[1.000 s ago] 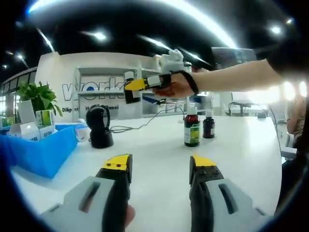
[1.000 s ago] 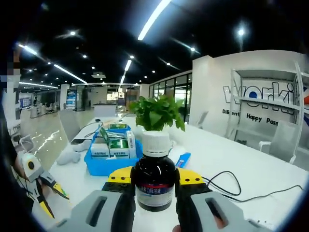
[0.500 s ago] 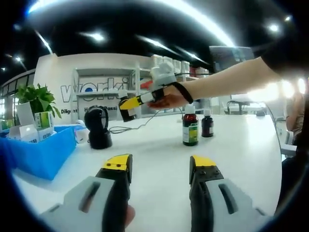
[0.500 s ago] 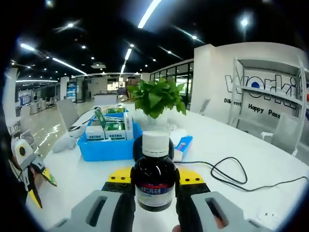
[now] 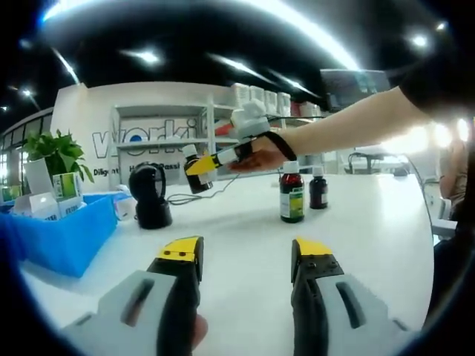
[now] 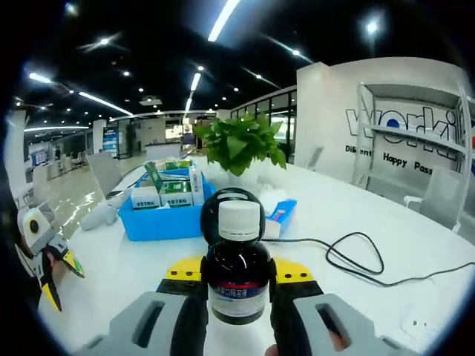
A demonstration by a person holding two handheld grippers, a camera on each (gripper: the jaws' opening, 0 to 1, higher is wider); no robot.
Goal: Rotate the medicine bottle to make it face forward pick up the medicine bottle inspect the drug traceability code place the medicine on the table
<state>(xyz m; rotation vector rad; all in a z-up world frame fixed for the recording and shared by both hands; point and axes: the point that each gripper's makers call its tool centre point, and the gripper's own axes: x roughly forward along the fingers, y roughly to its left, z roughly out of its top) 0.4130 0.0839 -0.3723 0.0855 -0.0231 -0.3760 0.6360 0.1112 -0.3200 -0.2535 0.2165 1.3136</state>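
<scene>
White table [image 5: 237,230] carries a blue bin [image 5: 63,233] of boxes, a potted plant [image 6: 239,144], a black round device [image 5: 152,194] with a cable [image 6: 356,259], and two standing bottles [image 5: 292,194]. Left gripper [image 5: 245,256]: low over the table, jaws spread wide, nothing between them. Right gripper [image 6: 237,268]: jaws clamped on the dark medicine bottle [image 6: 237,274], white cap up, label toward the camera, held above the table before the black device.
</scene>
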